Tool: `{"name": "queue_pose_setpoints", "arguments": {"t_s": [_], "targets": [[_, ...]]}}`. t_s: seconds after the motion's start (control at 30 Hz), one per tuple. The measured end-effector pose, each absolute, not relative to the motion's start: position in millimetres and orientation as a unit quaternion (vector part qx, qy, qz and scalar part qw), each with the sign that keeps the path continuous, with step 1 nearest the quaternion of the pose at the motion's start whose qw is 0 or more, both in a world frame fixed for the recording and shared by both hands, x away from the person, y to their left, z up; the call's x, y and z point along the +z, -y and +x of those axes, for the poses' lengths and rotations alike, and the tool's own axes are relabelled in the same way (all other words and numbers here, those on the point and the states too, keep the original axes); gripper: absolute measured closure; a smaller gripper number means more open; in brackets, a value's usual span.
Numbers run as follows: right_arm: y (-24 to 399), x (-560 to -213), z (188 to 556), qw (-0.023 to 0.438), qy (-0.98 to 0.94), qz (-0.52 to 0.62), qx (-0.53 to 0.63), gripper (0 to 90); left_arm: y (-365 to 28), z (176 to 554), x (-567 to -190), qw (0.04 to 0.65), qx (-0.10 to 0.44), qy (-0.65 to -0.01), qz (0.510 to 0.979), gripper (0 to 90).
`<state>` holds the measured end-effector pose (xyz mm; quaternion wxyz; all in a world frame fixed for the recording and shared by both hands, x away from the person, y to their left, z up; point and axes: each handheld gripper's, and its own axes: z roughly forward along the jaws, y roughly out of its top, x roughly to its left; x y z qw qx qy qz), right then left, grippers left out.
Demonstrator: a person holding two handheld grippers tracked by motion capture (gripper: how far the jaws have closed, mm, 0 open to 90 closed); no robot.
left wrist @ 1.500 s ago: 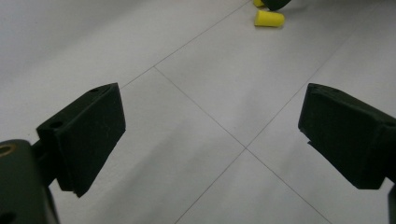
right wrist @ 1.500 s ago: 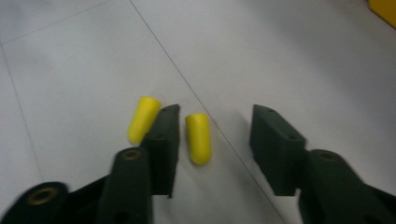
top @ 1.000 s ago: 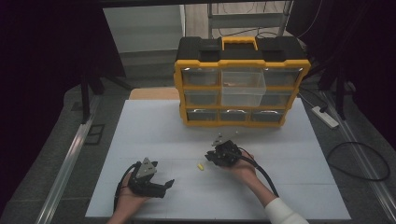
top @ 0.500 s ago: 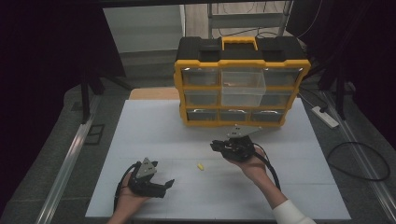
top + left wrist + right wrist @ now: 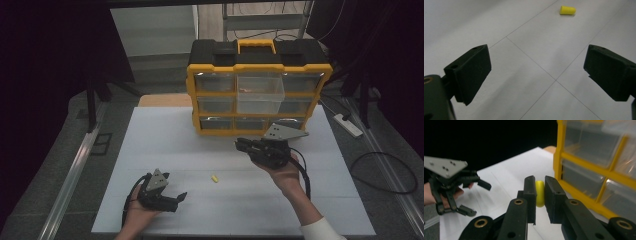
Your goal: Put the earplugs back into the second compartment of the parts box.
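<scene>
Yellow foam earplug [image 5: 539,193], pinched between the right gripper [image 5: 540,195] jaws, has risen off the white table [image 5: 165,145] toward the yellow-framed drawer organiser [image 5: 192,100]; left gripper [image 5: 537,72], jaws spread, stays low beside a second plug [image 5: 567,10].

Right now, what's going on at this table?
A person holds a claw in each hand. The right claw is shut on a small yellow plug, held up near the yellow drawer organizer, whose middle drawer is pulled out. The left claw is open, low over the white table, where another yellow plug lies.
</scene>
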<state>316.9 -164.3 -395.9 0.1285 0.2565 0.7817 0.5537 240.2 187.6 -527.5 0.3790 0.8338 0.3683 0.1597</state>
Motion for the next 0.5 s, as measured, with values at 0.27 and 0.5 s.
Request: {"name": "queue_pose_setpoints", "arguments": {"t_s": [0.27, 0.5], "targets": [[178.6, -372.9, 308.4, 0.145, -0.761, 0.251, 0.581, 79.7, -187.4, 240.2, -527.6, 0.378, 0.159, -0.368, 0.834, 7.6], [189.8, -357.6, 303.7, 0.155, -0.746, 0.25, 0.598, 79.7, -187.3, 240.3, -527.6, 0.378, 0.159, -0.368, 0.835, 7.6]]}}
